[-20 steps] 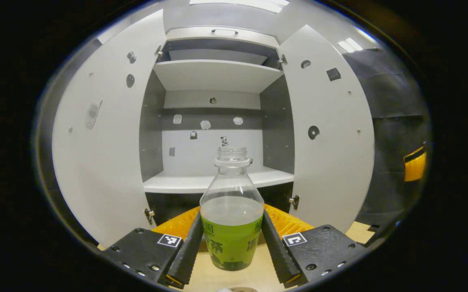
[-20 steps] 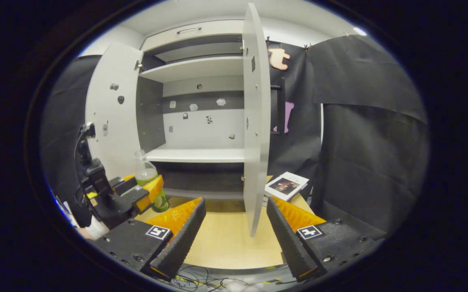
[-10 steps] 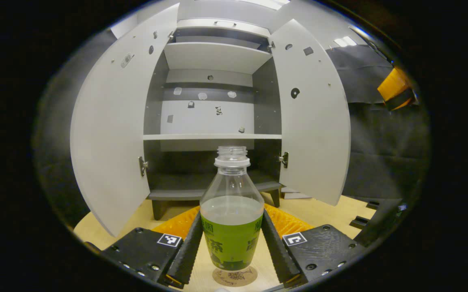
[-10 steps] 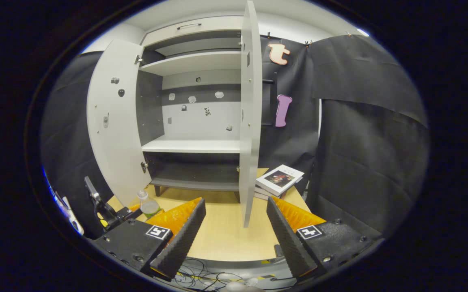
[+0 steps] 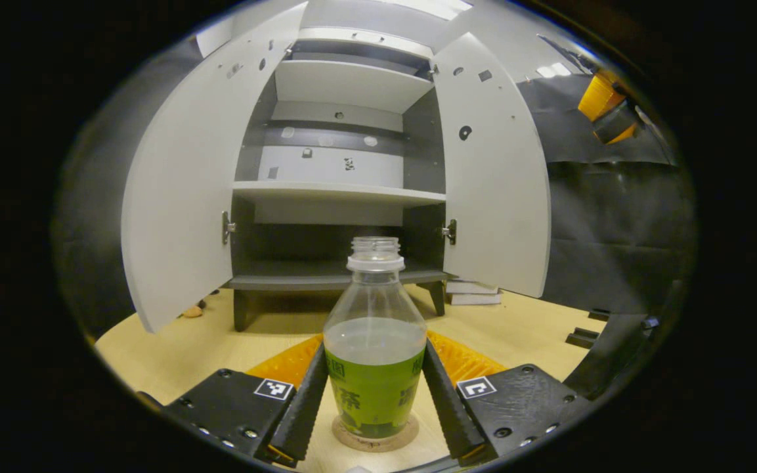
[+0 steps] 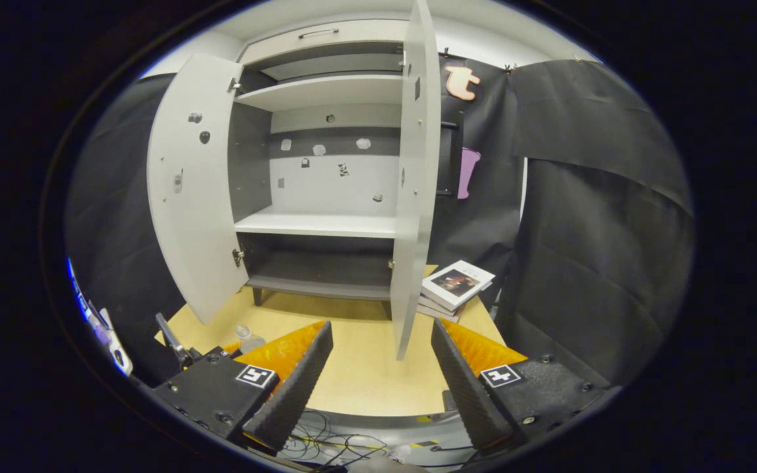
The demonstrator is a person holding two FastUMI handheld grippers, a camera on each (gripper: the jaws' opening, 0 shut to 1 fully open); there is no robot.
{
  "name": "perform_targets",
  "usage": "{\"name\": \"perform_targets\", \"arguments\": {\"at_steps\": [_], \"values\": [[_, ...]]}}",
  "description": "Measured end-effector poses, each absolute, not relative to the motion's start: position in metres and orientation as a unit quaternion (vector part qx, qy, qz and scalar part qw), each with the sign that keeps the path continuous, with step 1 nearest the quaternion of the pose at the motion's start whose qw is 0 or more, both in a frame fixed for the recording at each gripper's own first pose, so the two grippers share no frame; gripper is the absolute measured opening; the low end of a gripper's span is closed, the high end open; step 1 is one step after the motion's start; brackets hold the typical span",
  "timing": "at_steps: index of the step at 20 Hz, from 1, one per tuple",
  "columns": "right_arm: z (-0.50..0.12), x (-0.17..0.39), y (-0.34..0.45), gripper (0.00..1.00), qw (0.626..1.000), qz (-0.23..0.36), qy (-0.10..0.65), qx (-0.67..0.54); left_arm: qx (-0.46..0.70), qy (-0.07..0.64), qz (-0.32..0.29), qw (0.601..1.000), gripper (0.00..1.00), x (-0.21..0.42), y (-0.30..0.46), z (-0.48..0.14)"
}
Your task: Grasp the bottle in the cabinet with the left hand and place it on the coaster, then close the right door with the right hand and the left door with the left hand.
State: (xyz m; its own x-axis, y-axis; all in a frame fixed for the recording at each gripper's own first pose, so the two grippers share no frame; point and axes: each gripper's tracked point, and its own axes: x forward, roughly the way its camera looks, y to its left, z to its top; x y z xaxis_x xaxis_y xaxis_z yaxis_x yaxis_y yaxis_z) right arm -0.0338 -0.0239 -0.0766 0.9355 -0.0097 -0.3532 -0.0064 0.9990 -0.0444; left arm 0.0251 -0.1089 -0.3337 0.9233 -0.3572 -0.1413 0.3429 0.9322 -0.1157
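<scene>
A pale wooden tabletop [image 5: 188, 341] fills the lower frame of the left gripper view, with the white cabinet [image 5: 345, 171] standing at centre, both doors swung wide. The left door [image 5: 181, 190] spreads across the left of the frame and the right door [image 5: 493, 171] across the right. At bottom centre the left gripper [image 5: 374, 401] has both ribbed fingers pressed against the green-labelled bottle [image 5: 374, 341], which stands upright and uncapped on the round coaster [image 5: 374, 439]. In the right gripper view, the right gripper [image 6: 381, 374] at the bottom gapes wide with nothing between its fingers; the right door's edge stands just beyond the gap. Stacked books [image 6: 457, 286] lie right of that door.
</scene>
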Motion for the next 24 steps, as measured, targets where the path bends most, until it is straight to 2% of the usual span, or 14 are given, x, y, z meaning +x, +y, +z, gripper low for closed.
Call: {"name": "perform_targets", "arguments": {"at_steps": [1, 2, 4, 5, 6, 8, 10, 12, 13, 18, 24], "values": [[-0.078, -0.034, -0.023, 0.99, 0.983, -0.002, 0.182, -0.024, -0.046, 0.079, -0.183, 0.979, 0.80, 0.024, -0.110, -0.335], [-0.079, -0.034, -0.022, 0.99, 0.982, -0.002, 0.185, -0.026, -0.045, 0.080, -0.185, 0.978, 0.76, 0.023, -0.112, -0.337], [-0.080, -0.034, -0.021, 0.99, 0.982, -0.001, 0.187, -0.029, -0.038, 0.081, -0.188, 0.978, 0.76, 0.022, -0.114, -0.344], [-0.080, -0.035, -0.020, 0.99, 0.982, -0.001, 0.187, -0.031, -0.033, 0.083, -0.186, 0.978, 0.80, 0.022, -0.112, -0.347], [-0.080, -0.035, -0.019, 0.99, 0.982, -0.001, 0.188, -0.033, -0.035, 0.077, -0.185, 0.979, 0.76, 0.021, -0.110, -0.345], [-0.080, -0.036, -0.017, 0.99, 0.981, 0.000, 0.189, -0.035, -0.038, 0.079, -0.186, 0.979, 0.76, 0.021, -0.110, -0.348], [-0.081, -0.036, -0.015, 0.99, 0.981, 0.001, 0.189, -0.035, -0.036, 0.082, -0.186, 0.978, 0.83, 0.020, -0.109, -0.350], [-0.083, -0.037, -0.012, 0.98, 0.981, 0.002, 0.191, -0.036, -0.030, 0.083, -0.180, 0.980, 0.80, 0.020, -0.106, -0.348], [-0.083, -0.038, -0.012, 0.99, 0.981, 0.003, 0.191, -0.036, -0.024, 0.081, -0.178, 0.980, 0.98, 0.020, -0.105, -0.344], [-0.083, -0.040, -0.007, 0.99, 0.982, 0.005, 0.184, -0.032, -0.012, 0.052, -0.167, 0.984, 0.98, 0.025, -0.099, -0.299], [-0.082, -0.045, -0.002, 0.99, 0.986, 0.007, 0.162, -0.030, -0.004, 0.008, -0.161, 0.987, 0.98, 0.033, -0.096, -0.212]]}}
